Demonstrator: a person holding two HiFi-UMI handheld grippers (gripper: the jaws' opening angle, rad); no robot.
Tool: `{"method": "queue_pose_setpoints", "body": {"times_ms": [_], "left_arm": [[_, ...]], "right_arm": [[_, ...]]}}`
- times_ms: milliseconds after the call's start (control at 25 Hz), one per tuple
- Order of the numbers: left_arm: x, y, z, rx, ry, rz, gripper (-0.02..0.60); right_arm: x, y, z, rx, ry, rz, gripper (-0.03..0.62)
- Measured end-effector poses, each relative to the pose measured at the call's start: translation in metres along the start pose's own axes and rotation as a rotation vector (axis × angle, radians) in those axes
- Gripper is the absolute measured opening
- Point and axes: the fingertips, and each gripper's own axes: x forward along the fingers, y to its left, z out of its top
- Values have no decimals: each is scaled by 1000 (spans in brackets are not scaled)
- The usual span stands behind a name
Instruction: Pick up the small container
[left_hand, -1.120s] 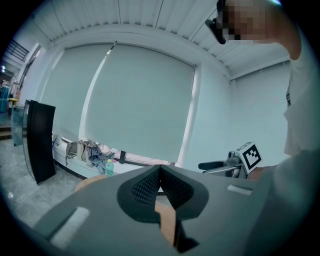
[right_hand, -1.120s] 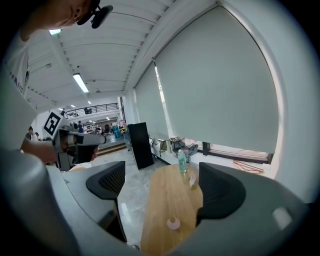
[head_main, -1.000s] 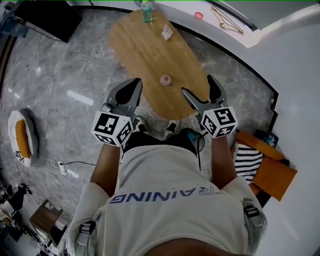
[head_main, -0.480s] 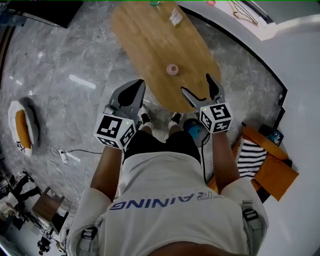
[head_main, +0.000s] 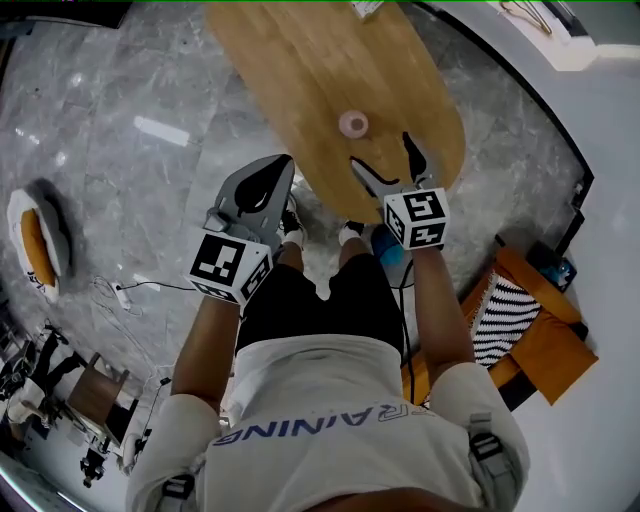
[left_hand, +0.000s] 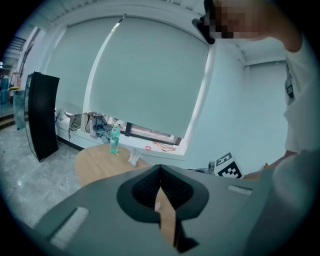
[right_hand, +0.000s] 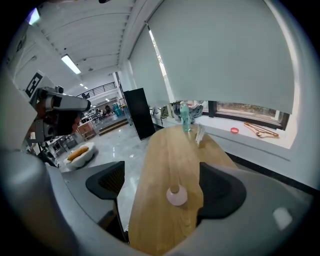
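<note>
Small container (head_main: 352, 124), pink with a tan cap, stands upright on the wooden table (head_main: 300, 70), toward the table's near end and about midway across its width. Nothing touches it.

Right gripper (head_main: 380, 150) is over the table's near end, jaws spread wide. In the right gripper view the container (right_hand: 176, 195) shows between the two open jaws of the right gripper (right_hand: 165, 189) but farther out on the table (right_hand: 170, 150), clear of both pads. Jaws hold nothing.

Left gripper (head_main: 272, 170) is off the table's left edge, beside the near end, over grey marble floor (head_main: 120, 150). In the left gripper view its jaws (left_hand: 160, 170) are pressed together at the tips, only a thin sliver of table wood showing through lower down; nothing is held.

At the table's far end: a green bottle (right_hand: 185, 117) upright, with a small white packet (right_hand: 200, 134) just beside it. Beyond the table's far end is a white ledge with a wooden hanger (right_hand: 260, 130). A black panel (right_hand: 137, 112) stands on the floor off the table's far left.
</note>
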Motion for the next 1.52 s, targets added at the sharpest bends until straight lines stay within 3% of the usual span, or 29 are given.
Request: {"method": "queue_pose_setpoints", "body": {"times_ms": [320,680,1040,1520], "left_arm": [[31,22,-47,-34,35,10,0],[56,45,-103,-76,82,2,0],[65,58,-119,-102,108,2,0],[49,64,-138,-147,141,38,0]], "right_arm": [[69,-27,-68,62,82,-44,495],[150,-46,-125,3,65,-25,503],[201,-54,-143,-35,97,-28,495],[218,-56,-145,-80,99,-101,437]]}}
